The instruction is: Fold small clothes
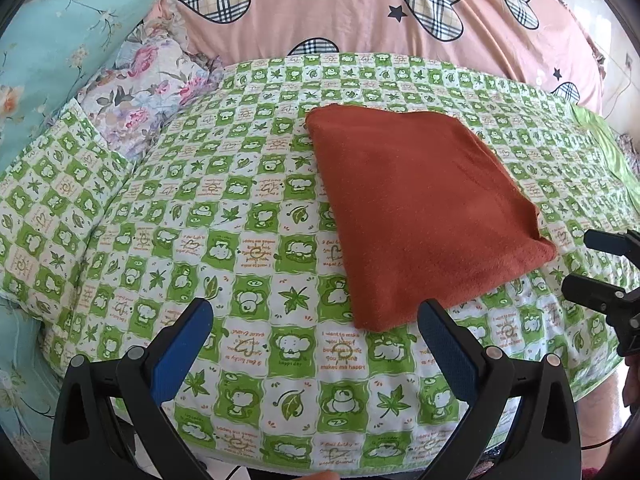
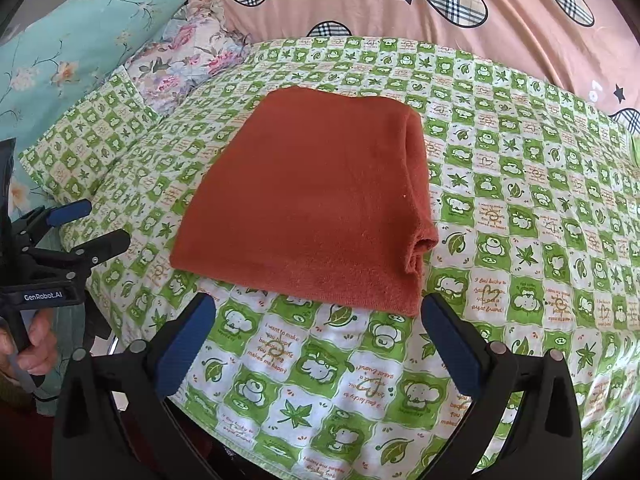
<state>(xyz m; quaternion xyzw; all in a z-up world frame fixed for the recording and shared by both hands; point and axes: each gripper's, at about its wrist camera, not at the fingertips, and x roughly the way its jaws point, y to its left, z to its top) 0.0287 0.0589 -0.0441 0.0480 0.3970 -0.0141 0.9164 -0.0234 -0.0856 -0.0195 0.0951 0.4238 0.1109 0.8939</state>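
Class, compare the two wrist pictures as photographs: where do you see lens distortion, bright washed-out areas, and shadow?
Left wrist view: fisheye bends the green checked sheet into a dome; the top right corner is washed out by daylight. Right wrist view: same bulging, with dark vignette corners; the rust-orange folded cloth is sharp and evenly lit, casting only a faint shadow along its near edge.

Folded cloth [image 1: 420,208] flat on checked sheet [image 1: 240,220], pillows [image 1: 132,92] behind-left, big quilt [image 1: 360,8] behind.
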